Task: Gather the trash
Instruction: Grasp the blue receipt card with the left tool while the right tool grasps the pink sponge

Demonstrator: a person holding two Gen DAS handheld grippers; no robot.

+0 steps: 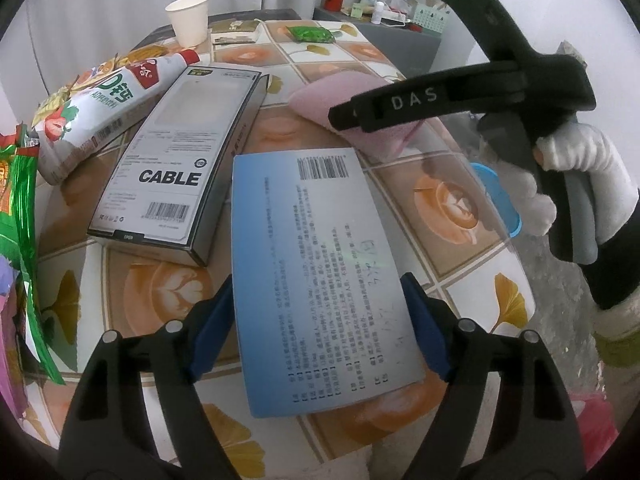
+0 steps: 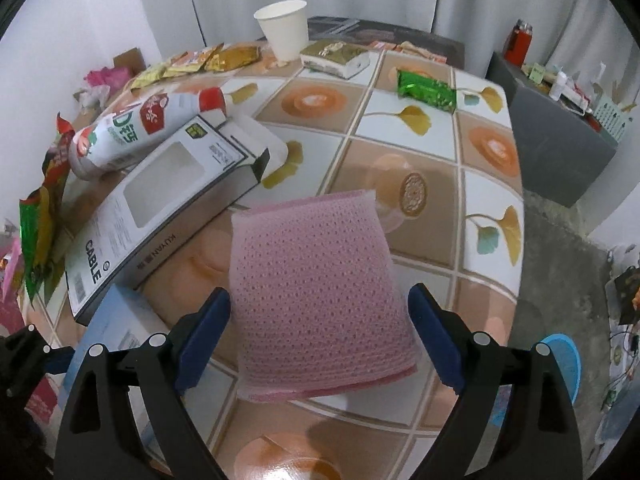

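Trash lies spread over the tiled surface [image 2: 420, 128]. The left gripper [image 1: 316, 332] straddles the blue box [image 1: 320, 272] in the lower middle of its frame, pads just beside its long edges, not visibly pressing. The right gripper [image 2: 320, 340] stands wide around the pink sponge [image 2: 320, 280], gaps showing. Best close squarely on each item's sides before lifting.

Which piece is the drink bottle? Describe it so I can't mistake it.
On the tiled-pattern table, look left of the pink perforated sponge to the long grey box printed CABLE. The white plastic bottle with the red cap lies on its side behind that box, the only rounded container with strawberry pictures.
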